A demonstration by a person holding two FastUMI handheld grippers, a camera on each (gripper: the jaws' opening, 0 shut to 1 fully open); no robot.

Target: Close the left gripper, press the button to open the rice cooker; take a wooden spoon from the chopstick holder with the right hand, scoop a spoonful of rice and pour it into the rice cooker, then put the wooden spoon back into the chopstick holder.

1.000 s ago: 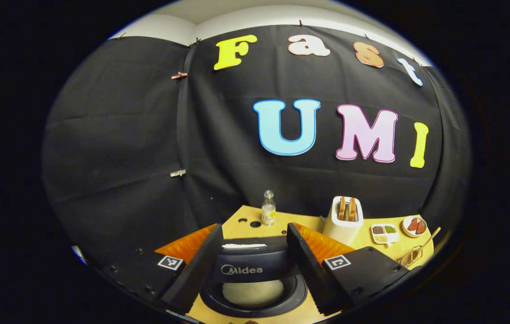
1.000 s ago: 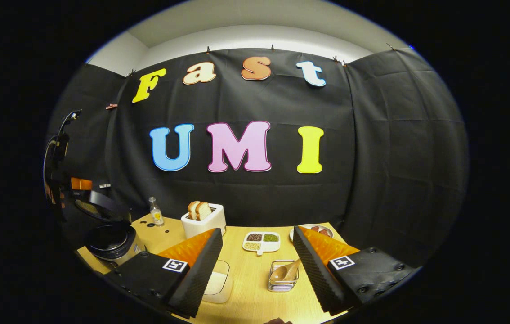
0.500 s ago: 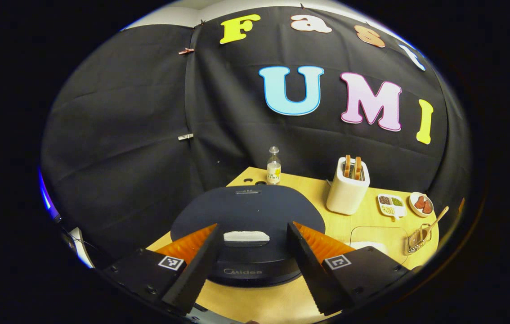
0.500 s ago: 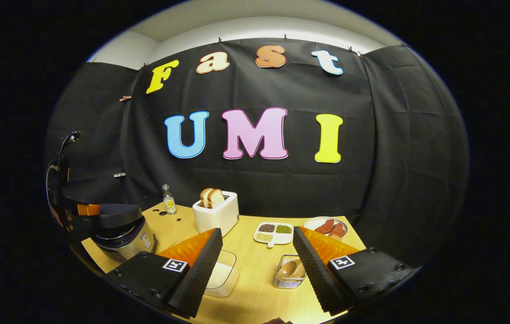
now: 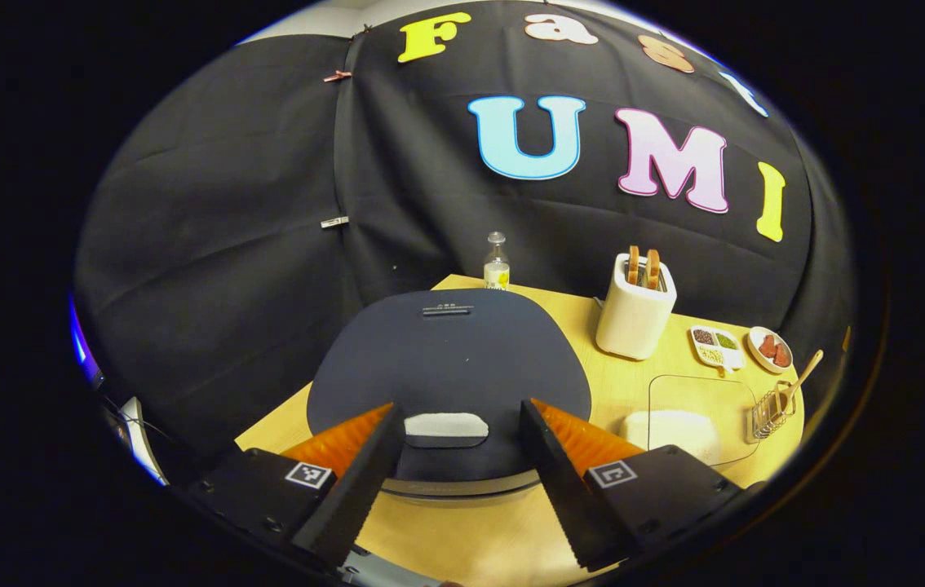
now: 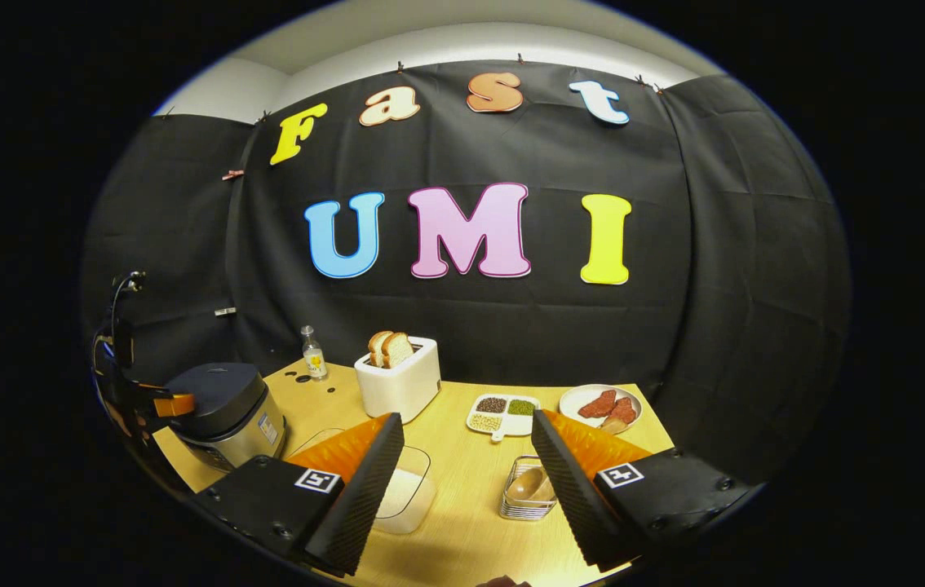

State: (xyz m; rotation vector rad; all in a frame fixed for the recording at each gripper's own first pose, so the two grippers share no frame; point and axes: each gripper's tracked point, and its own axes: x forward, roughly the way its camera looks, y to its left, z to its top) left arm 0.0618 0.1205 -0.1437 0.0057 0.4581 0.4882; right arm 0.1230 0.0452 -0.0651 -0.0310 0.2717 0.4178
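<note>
Rice cooker [image 5: 446, 359] lid down; wooden spoon [image 5: 797, 385] stands in the chopstick holder [image 5: 771, 412] — handle tilted up-right. Both tools — left tool [image 5: 454, 432], right tool [image 6: 466, 444] — wide open, empty.

The dark-lidded rice cooker [image 5: 448, 367] sits shut at the worktop's left end. The wooden spoon [image 5: 797, 383] leans in the wire chopstick holder [image 6: 526, 499], beside the clear rice container [image 5: 695, 420].
</note>
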